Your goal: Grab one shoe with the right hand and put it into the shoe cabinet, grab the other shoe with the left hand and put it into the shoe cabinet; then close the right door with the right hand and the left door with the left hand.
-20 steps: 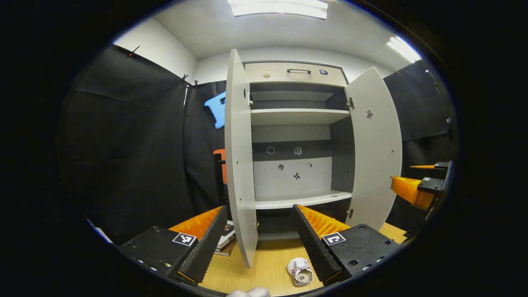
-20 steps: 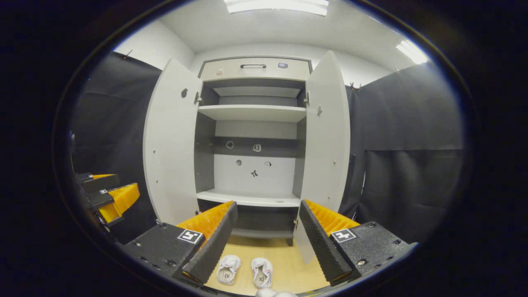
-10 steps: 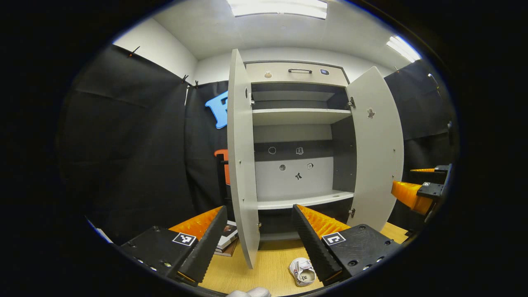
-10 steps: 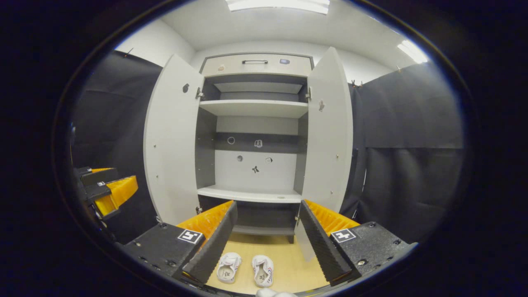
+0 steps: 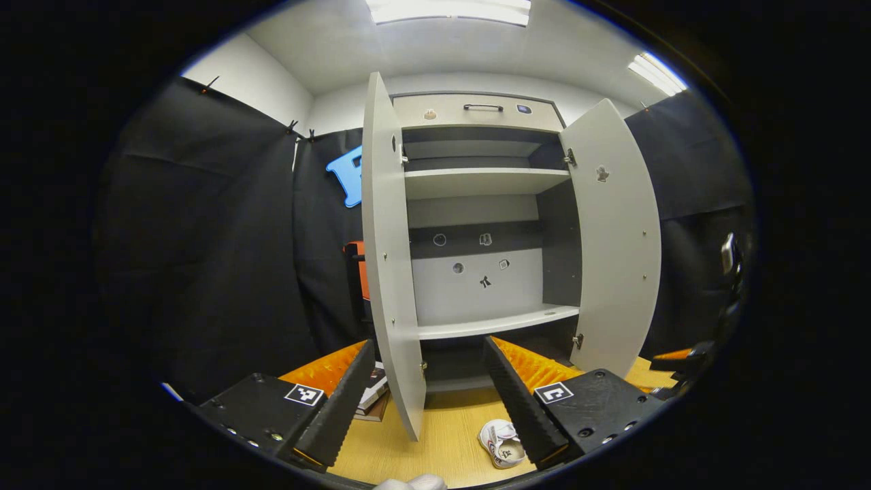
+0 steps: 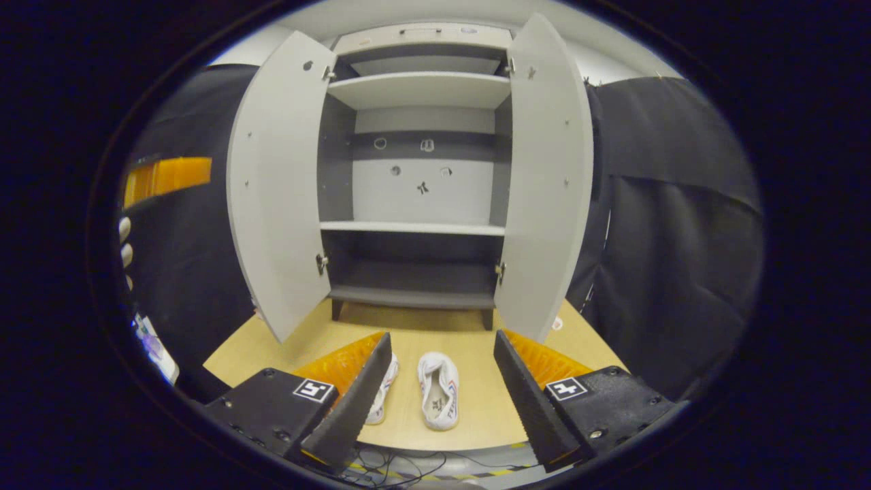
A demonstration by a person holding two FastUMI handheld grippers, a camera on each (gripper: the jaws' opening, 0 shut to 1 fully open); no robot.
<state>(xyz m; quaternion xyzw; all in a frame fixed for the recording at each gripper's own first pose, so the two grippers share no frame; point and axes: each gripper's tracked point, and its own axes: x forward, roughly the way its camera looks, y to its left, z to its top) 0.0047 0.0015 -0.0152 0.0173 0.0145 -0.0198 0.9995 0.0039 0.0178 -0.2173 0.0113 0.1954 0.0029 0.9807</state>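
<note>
Hovering right claw (image 6: 435, 381) wide open, empty, above shoe (image 6: 437, 389); left claw (image 5: 425, 401) likewise.

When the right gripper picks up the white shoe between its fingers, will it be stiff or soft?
The white shoe looks small with a fabric upper, so it is probably light and would squash somewhat. Lying flat on the wooden table, it seems unlikely to roll.

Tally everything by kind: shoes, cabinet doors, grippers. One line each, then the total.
Shoes: 2, the right shoe and the left shoe, side by side on the table.
Cabinet doors: 2, the left door and the right door, both open.
Grippers: 2, the right gripper and the left gripper, both open.
Total: 6
</note>
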